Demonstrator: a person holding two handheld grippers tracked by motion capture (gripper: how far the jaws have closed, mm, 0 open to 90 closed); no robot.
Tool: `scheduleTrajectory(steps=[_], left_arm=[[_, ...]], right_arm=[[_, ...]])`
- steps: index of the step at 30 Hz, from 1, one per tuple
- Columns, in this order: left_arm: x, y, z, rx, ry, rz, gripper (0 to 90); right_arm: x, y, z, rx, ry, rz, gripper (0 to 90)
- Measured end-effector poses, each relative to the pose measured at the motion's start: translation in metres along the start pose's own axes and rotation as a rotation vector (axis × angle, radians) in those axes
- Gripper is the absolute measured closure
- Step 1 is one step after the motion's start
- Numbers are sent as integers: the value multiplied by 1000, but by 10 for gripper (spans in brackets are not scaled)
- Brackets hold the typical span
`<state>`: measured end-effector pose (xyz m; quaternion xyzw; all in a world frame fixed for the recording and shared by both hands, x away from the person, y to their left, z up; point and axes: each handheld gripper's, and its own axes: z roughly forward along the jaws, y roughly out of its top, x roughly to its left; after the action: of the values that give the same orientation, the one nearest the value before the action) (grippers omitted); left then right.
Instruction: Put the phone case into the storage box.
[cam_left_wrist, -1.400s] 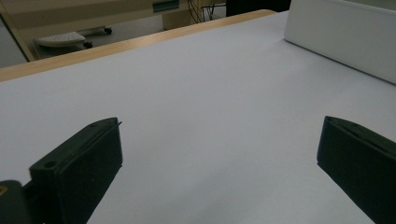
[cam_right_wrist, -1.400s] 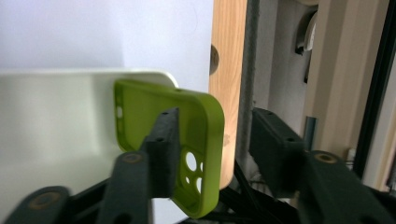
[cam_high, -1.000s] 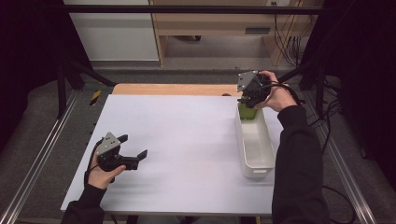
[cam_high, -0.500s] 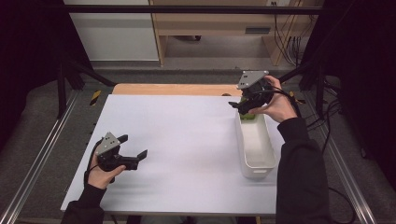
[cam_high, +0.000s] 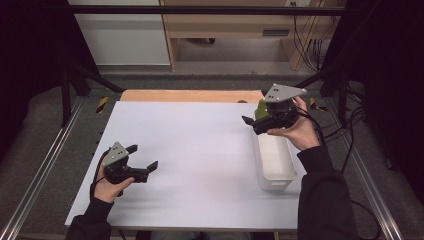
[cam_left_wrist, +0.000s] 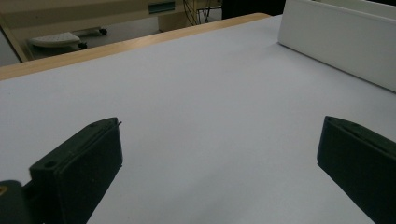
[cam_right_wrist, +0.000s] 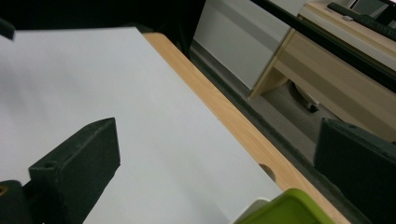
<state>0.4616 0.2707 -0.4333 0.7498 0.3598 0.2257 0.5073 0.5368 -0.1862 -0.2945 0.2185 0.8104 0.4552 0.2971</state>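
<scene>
Green object (cam_high: 261, 109), far end of the white bin (cam_high: 274, 159), right of centre in the high view. Mostly hidden behind the right gripper; it may be a lid or a small container, too little shows to say. In the right gripper view its lime edge (cam_right_wrist: 285, 209) sits at the bottom of the frame, between and below the two black jaws, touched by neither.

Right gripper (cam_high: 253, 123): held in the person's hand just over the bin's far end, pointing toward frame left. Jaws have just been opening and stand wide apart, nothing between them. Released.

White bin: long, narrow, on the right side of the white tabletop (cam_high: 200, 150), running from mid-frame toward the lower right. Its side wall (cam_left_wrist: 336, 42) shows at the upper right of the left gripper view.

Left gripper (cam_high: 143, 159): lower left of the high view, low over the tabletop, well apart from the bin. Jaws spread wide, only bare white surface between them. Released.

Wooden strip (cam_high: 192, 96) runs along the table's far edge.
</scene>
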Motion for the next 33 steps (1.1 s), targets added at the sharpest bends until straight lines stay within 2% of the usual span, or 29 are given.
scheduleTrajectory(steps=[3, 10, 15, 20, 24, 33], left_arm=[[0, 0, -2, -9, -5, 0, 0], [1, 0, -3, -11, -14, 1, 0], [1, 0, -3, -17, -21, 0, 0], [0, 0, -2, -9, -27, 2, 0], [-1, 0, -2, -8, -32, 4, 0], [-2, 0, -2, -4, -36, 9, 0]], right_arm=[[8, -5, -7, -15, 8, 51, 6], [23, -16, -27, -76, -10, 94, 5], [30, -30, -35, -119, 1, 157, 5], [36, -46, -41, -125, -6, 189, 4], [41, -61, -45, -146, 16, 233, 4], [50, -94, -57, -157, -4, 272, 4]])
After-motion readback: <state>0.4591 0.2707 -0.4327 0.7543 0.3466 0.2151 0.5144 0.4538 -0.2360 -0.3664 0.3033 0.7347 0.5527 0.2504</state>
